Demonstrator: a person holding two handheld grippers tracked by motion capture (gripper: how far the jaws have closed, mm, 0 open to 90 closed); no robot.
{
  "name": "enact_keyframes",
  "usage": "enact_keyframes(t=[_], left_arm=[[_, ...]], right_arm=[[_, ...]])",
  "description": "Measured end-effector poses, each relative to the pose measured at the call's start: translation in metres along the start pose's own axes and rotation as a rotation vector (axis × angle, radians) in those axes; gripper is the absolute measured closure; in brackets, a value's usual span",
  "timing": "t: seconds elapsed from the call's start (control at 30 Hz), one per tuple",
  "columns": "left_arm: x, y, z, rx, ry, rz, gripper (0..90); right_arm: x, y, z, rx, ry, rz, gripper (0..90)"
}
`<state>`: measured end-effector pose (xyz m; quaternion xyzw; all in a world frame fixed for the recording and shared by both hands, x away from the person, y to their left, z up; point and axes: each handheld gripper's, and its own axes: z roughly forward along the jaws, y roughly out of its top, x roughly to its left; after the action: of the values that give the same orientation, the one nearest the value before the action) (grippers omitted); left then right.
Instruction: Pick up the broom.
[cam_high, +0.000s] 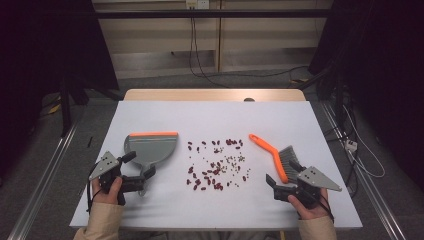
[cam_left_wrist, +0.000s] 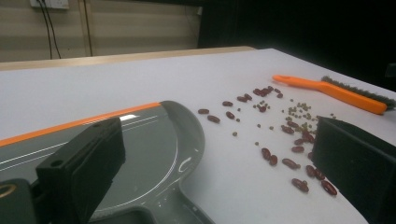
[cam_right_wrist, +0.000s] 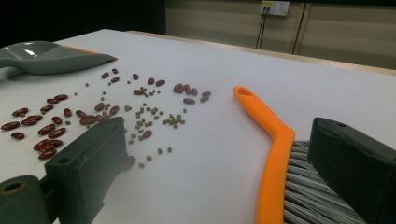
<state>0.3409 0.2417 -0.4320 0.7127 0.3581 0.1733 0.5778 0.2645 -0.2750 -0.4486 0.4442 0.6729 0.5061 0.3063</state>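
Note:
A grey dustpan (cam_high: 151, 148) with an orange lip lies left of centre on the white table. My left gripper (cam_high: 139, 165) stands open at its near end, and the dustpan's handle (cam_left_wrist: 159, 205) lies between the jaws without being pressed. Red beans and small green ones (cam_high: 215, 165) are scattered across the middle. To their right lies an orange-handled brush (cam_high: 272, 154) with grey bristles. My right gripper (cam_high: 283, 173) is open around its bristle end, with the orange back (cam_right_wrist: 272, 154) between the jaws and the bristles (cam_right_wrist: 303, 196) beside the right jaw.
The white table top (cam_high: 210, 115) has a wooden strip along its far edge. Beyond it are a wall and trailing cables (cam_high: 200, 60) on the floor. Metal rails run along both sides of the table. The person's sleeves come in at the bottom.

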Motion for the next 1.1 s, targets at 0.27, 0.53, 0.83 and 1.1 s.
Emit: enact_keyframes(t=[0.27,0.53,0.83,1.1], left_arm=[[0.0,0.0,0.001,-0.001,-0.001,0.002,2.7],[-0.001,0.001,0.002,-0.001,0.002,0.006,2.7],[-0.001,0.002,0.001,-0.005,-0.001,0.006,2.7],[-0.002,0.001,0.001,-0.002,-0.003,0.009,2.7]], right_arm=[[-0.003,0.0,-0.001,0.0,-0.005,0.001,4.4],[-0.011,0.009,0.004,0.019,-0.008,-0.004,3.8],[-0.017,0.028,0.02,0.077,-0.02,0.014,5.0],[-0.034,0.034,0.04,0.155,-0.045,0.044,14.0]])
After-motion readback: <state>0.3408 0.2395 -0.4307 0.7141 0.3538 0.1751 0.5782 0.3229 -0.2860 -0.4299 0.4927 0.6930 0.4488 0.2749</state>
